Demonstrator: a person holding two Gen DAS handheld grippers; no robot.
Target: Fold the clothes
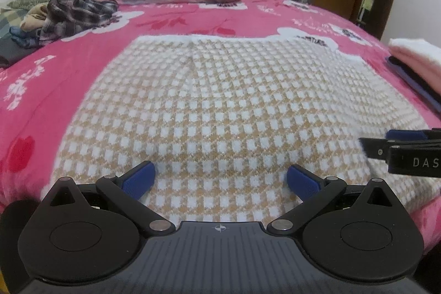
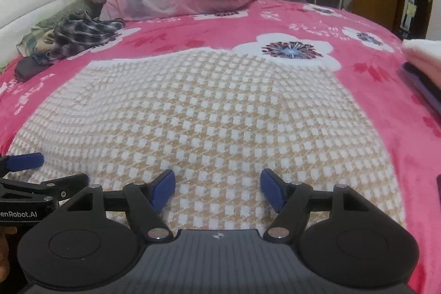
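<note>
With the checked knit garment lying folded flat on the pink bedspread, I am holding the left gripper and right gripper over its near edge, jaws spread and empty, judging the next move a fresh pinch there.

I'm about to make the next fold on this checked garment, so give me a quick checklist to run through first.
1. Left gripper open, nothing between the pads: ok.
2. Right gripper open, nothing held: ok.
3. Checked garment lies flat on the bedspread: ok, only slight ripples.
4. Nothing lying on the garment: ok.
5. Clothes pile well apart from it: ok.
6. Near edge of the garment visible for a grasp: cannot tell, hidden below both grippers.
</note>
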